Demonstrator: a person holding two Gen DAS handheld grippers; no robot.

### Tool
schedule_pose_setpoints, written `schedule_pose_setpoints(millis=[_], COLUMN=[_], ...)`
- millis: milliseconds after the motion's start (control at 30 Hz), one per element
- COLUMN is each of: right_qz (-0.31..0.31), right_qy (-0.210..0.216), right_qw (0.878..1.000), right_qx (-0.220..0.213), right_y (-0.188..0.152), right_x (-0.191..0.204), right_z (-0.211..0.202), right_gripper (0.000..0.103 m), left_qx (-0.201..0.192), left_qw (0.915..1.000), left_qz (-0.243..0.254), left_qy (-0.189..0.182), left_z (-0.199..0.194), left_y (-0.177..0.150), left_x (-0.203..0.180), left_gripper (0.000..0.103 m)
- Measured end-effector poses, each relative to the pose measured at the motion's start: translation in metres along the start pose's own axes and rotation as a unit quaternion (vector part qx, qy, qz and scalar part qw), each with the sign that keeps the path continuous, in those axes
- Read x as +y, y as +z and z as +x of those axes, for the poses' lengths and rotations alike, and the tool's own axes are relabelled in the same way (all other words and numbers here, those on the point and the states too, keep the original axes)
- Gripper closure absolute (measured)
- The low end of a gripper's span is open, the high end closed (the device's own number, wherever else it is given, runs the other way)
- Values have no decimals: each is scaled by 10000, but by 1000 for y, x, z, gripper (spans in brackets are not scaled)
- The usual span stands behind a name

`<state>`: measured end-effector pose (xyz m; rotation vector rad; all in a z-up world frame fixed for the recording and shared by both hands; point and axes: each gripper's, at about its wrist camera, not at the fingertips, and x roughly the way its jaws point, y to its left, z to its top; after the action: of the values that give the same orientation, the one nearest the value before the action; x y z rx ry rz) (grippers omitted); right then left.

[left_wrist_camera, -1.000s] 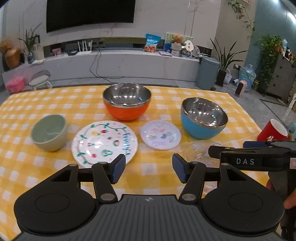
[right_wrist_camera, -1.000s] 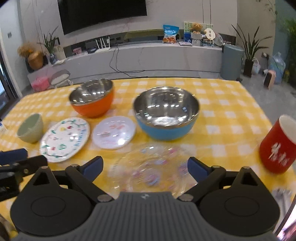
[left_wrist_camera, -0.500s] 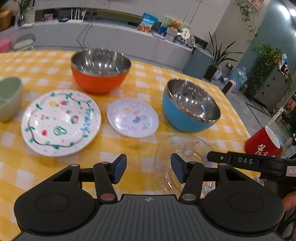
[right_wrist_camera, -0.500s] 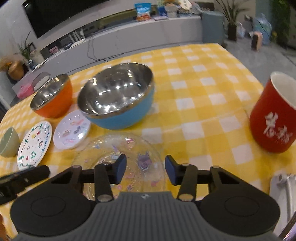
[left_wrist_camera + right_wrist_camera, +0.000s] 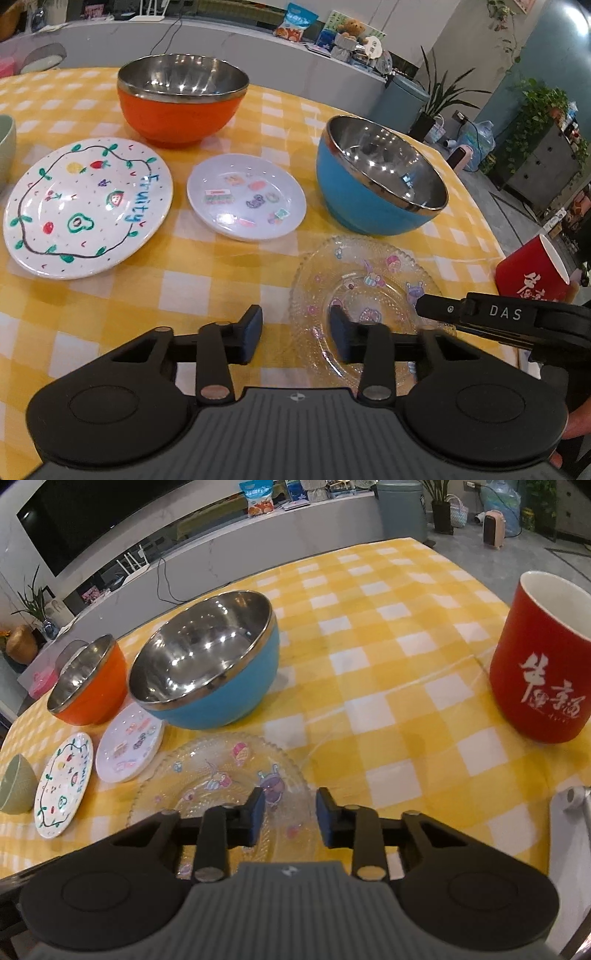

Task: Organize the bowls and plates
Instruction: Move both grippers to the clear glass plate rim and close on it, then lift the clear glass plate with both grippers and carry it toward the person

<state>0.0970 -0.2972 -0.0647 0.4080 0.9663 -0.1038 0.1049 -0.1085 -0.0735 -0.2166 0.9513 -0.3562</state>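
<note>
glass plate [image 5: 221, 775]: flat on the yellow check cloth, just in front of the blue bowl [image 5: 207, 664], nearest piece to both claws; nothing stacked yet
left gripper [image 5: 295, 334]: jaws just been closing, now half spread; straddling the near-left rim of the glass plate, pads not pressing on it
right gripper [image 5: 290, 818]: jaws just been closing, now a narrow gap; over the near-right rim of the glass plate, no pinch visible
step in hand: judged as grabbing the glass plate by its rim, both sides
how to do well: get one pad under the beaded rim, one on top; clear glass slippery, so bite well in from the edge; close both claws evenly, lift level
target: probably onto the small white plate [image 5: 245, 195] or the fruit plate [image 5: 86, 205], both left of the glass plate
risk: rim skidding on the cloth; swinging into the blue bowl behind; red cup [image 5: 543, 657] well right of the glass plate, keep clear
other bowls: orange bowl [image 5: 181, 99] behind-left of the glass plate, green bowl [image 5: 16, 784] far left
</note>
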Motion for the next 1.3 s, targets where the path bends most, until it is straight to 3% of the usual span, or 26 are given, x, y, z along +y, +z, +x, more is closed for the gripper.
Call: schedule_pose_setpoints(millis=[33, 133, 700, 1300], right_qz=[-25, 69, 292, -121], right_qy=[-24, -40, 345, 1146], right_qw=[10000, 10000, 9990, 9932], right_qx=[-8, -22, 32, 139], right_y=[0, 0, -6, -31], right_x=[1, -4, -5, 44], right_z=[-1, 0, -14, -31], right_gripper=[78, 84, 95, 96], left_qx=[-2, 53, -100, -370], left_qw=[10000, 9999, 9998, 9975], left_qz=[11, -46, -130, -471], left_qy=[-4, -88, 62, 382], left_z=[1, 4, -20, -85], left_y=[0, 0, -2, -15], left_x=[0, 0, 11, 58], left_gripper=[73, 86, 90, 91])
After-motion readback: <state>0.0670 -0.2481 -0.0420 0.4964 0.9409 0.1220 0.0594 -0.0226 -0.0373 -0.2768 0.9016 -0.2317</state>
